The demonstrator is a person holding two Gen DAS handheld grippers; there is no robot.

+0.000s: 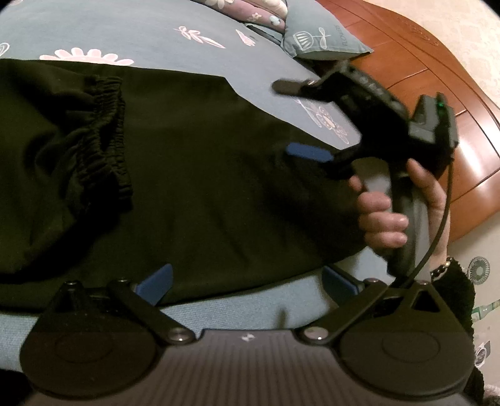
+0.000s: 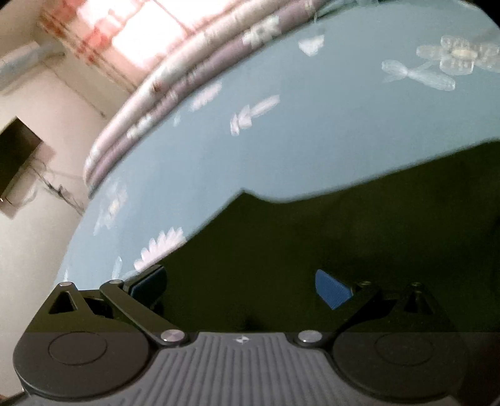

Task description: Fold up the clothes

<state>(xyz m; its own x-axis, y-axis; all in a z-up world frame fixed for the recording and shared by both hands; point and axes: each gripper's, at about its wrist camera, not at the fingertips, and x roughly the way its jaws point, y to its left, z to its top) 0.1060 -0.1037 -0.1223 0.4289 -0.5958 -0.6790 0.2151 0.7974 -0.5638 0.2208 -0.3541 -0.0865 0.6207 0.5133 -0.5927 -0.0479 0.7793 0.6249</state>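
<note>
Looking along our left hand-held gripper, we see its two blue pads spread wide apart with nothing between them, hovering at the near edge of a pair of black trousers that lies flat across the bed. The bed wears a grey-blue sheet printed with pale flowers. The trousers' elastic waistband is gathered and rumpled toward the left of that view, lying on top of the black cloth. Our right hand-held gripper shows in the left wrist view over the right part of the trousers, blurred, with its fingers parted, one dark finger above and one blue pad below, and nothing gripped. A hand wraps its grey handle, with a beaded bracelet and a dark fuzzy sleeve at the wrist. Behind it a grey-blue pillow with a flower print sits near the bed's edge, and a reddish wooden headboard runs along the right. From the right wrist view, the same gripper is wide open above the black cloth, its pads clear of it so far as we can tell. The sheet stretches beyond, a folded lilac flowered quilt lies along the far edge, and a dark television hangs on the wall at left.
</note>
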